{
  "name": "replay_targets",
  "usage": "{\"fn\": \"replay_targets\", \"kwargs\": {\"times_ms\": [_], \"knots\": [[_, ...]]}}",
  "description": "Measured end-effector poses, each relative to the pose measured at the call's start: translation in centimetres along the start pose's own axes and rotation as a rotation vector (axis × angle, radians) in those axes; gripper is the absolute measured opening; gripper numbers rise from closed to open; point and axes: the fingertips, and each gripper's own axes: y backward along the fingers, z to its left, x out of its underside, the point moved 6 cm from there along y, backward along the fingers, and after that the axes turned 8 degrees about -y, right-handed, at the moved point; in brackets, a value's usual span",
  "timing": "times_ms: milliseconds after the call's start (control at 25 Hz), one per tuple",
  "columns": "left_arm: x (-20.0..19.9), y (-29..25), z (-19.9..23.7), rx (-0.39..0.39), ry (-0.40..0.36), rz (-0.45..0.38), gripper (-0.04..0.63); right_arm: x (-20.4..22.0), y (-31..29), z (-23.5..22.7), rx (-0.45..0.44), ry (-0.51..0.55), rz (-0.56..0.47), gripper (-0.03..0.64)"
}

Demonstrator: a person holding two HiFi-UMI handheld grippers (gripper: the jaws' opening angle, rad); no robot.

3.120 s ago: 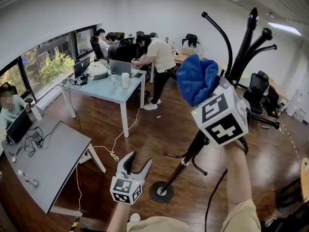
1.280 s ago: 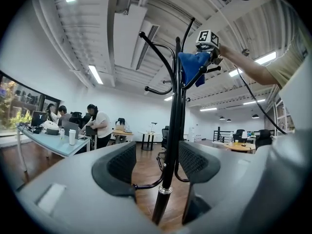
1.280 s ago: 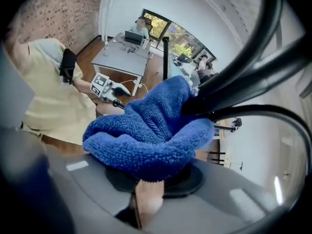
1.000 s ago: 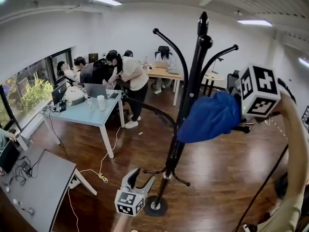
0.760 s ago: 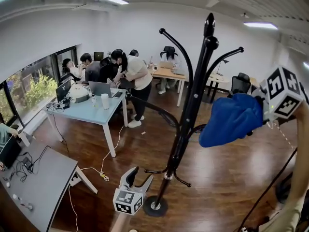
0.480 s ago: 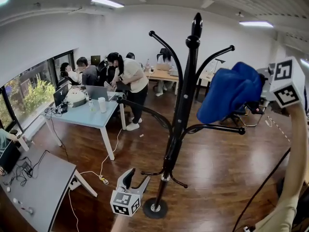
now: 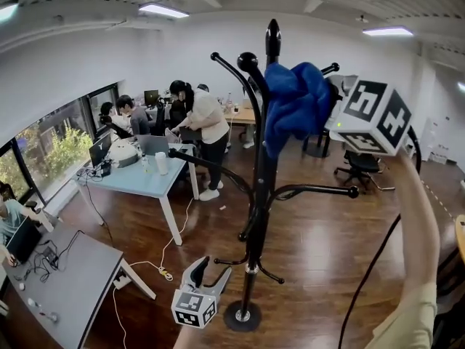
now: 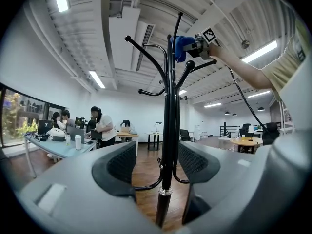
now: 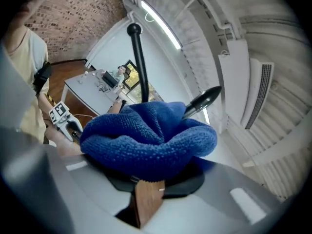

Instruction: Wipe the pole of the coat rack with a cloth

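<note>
Wood floor — pole upright, cloth near top.

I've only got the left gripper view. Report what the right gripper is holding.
Observer: The right gripper view shows the right gripper shut on a blue cloth, bunched up above its fingers.
Operator: Confirm that my left gripper is around the pole.
Observer: It isn't. In the head view the left gripper is open and sits beside the pole with a gap between them, low down near the round base.
</note>
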Motion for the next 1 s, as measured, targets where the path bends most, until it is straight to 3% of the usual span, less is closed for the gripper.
{"fn": "replay_targets", "kwargs": {"times_ms": [120,280,360,480,560,640,720,800,840,1000], "knots": [[0.1,0.4,0.2,-0.017,0.002,0.001,0.259,-0.7,1.4,-2.9,0.064,-0.087,-0.059,0.074],[0.4,0.7,0.4,-0.035,0.003,0.006,0.259,0.7,4.8,-8.0,0.352,-0.168,-0.060,0.074],[0.5,0.8,0.6,-0.036,0.002,0.006,0.259,2.1,5.3,-9.7,0.417,-0.201,-0.006,0.074],[0.6,1.0,0.8,-0.037,0.008,0.009,0.259,1.9,5.3,-10.3,0.405,-0.227,0.025,0.074],[0.7,1.3,1.0,-0.038,0.014,0.007,0.259,-0.3,6.4,-10.0,0.402,-0.212,-0.065,0.074],[0.8,1.6,1.3,-0.040,0.019,0.004,0.259,-3.5,7.7,-8.3,0.311,-0.175,-0.228,0.074],[1.1,2.1,1.7,-0.049,0.027,0.003,0.259,-6.1,8.0,-5.4,0.148,-0.114,-0.316,0.074],[1.4,2.7,2.3,-0.065,0.035,0.004,0.259,-7.2,6.7,-2.6,0.023,-0.044,-0.265,0.074],[1.6,2.9,2.6,-0.074,0.040,0.003,0.259,-7.4,5.6,-1.7,0.006,-0.008,-0.210,0.074],[1.8,3.7,3.4,-0.095,0.052,0.005,0.259,-7.6,1.7,-1.6,0.059,0.068,-0.070,0.073]]}}
